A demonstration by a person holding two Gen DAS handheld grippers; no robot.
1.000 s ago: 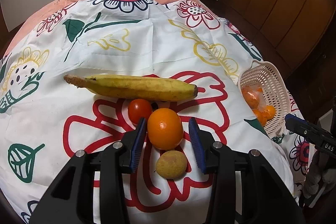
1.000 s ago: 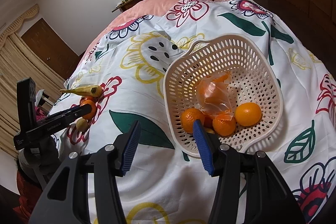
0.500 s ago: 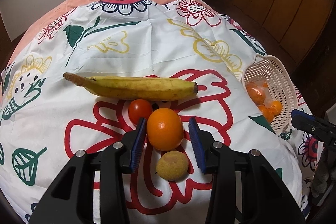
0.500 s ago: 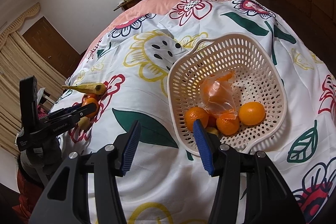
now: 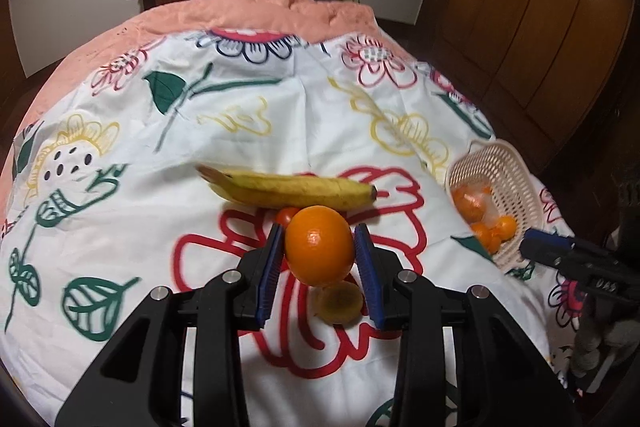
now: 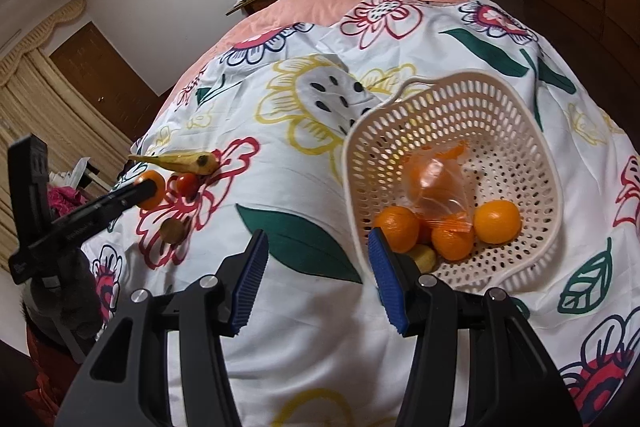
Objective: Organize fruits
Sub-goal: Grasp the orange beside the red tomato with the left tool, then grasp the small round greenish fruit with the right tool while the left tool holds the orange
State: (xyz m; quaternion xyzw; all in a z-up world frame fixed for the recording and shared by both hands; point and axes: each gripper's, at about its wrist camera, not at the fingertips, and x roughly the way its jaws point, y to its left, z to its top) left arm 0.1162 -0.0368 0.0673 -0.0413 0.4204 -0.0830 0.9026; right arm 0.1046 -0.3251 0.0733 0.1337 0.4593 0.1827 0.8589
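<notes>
Left gripper (image 5: 319, 254) pinches the orange (image 5: 319, 245), one blue pad pressed to each flank, and the fruit sits clear of the floral bedsheet (image 5: 120, 195) with the small brown fruit (image 5: 338, 303) showing under it. From this claw the basket (image 5: 516, 187) lies to the right and a little farther off, near the right edge of the bed; I judge the coming carry to be a sideways sweep rightward over open cloth, with nothing standing between. Left behind on the sheet are the banana (image 5: 292, 189), its long axis running left to right just beyond the orange, and the tomato (image 5: 286, 215) tucked against it. Right gripper (image 6: 316, 277) stands spread with nothing between its pads, hovering just at the near left rim of the basket (image 6: 536, 155), which already holds several oranges and a plastic bag (image 6: 436, 183); it is the nearer hand to the basket, yet the left one carries the fruit
</notes>
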